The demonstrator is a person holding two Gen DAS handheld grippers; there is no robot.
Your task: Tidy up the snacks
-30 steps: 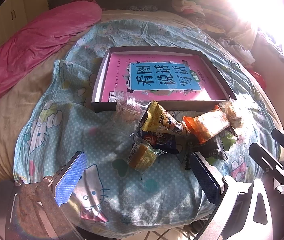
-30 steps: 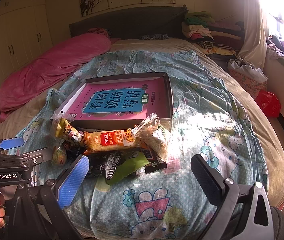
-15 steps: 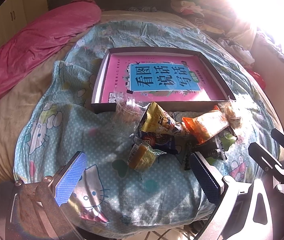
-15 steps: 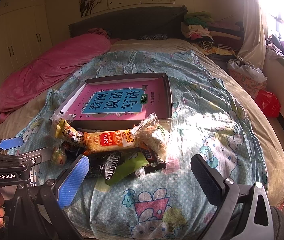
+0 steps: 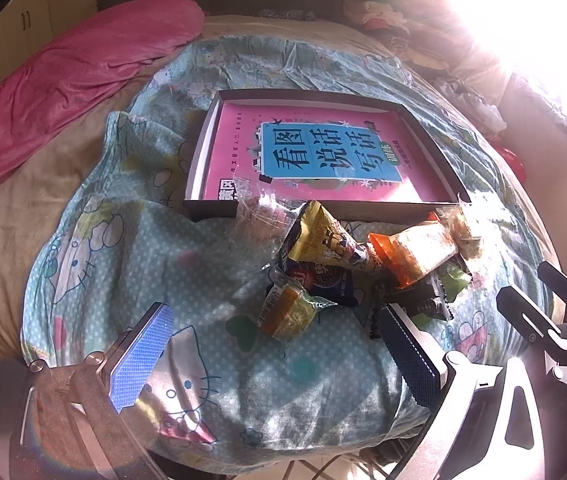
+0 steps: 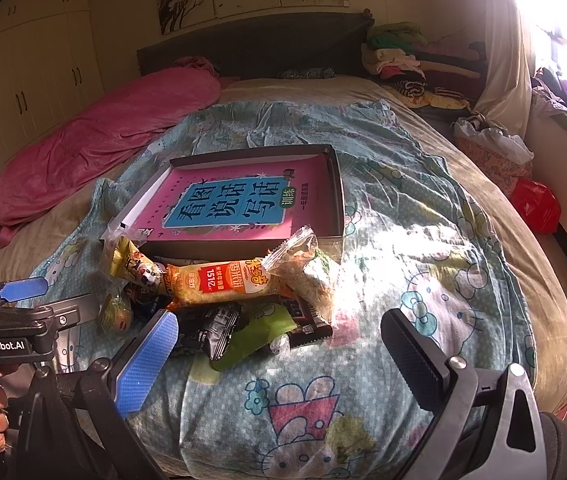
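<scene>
A pile of wrapped snacks lies on the blue cartoon blanket in front of a shallow dark box (image 5: 203, 148) (image 6: 337, 196) lined with a pink book cover. The pile holds an orange rice-cracker pack (image 5: 415, 256) (image 6: 219, 282), a yellow cone-shaped pack (image 5: 319, 240) (image 6: 131, 264), a small yellow-orange snack (image 5: 287, 314) (image 6: 114, 312), a dark blue pack (image 5: 323, 280), black packs (image 6: 215, 328), a green wrapper (image 6: 255, 332) and a clear bag (image 6: 307, 272). My left gripper (image 5: 275, 356) hangs open just short of the small yellow-orange snack. My right gripper (image 6: 279, 360) is open, near the pile's right side.
A pink quilt (image 6: 99, 140) lies along the left of the bed. Folded clothes (image 6: 407, 60) are stacked by the headboard at the right. A red bag (image 6: 535, 204) sits beside the bed. Strong sun glare washes out the upper right. The blanket's right half (image 6: 423, 240) is bare.
Both grippers have barely shifted; the views are almost the same. Nothing was picked up or moved.
</scene>
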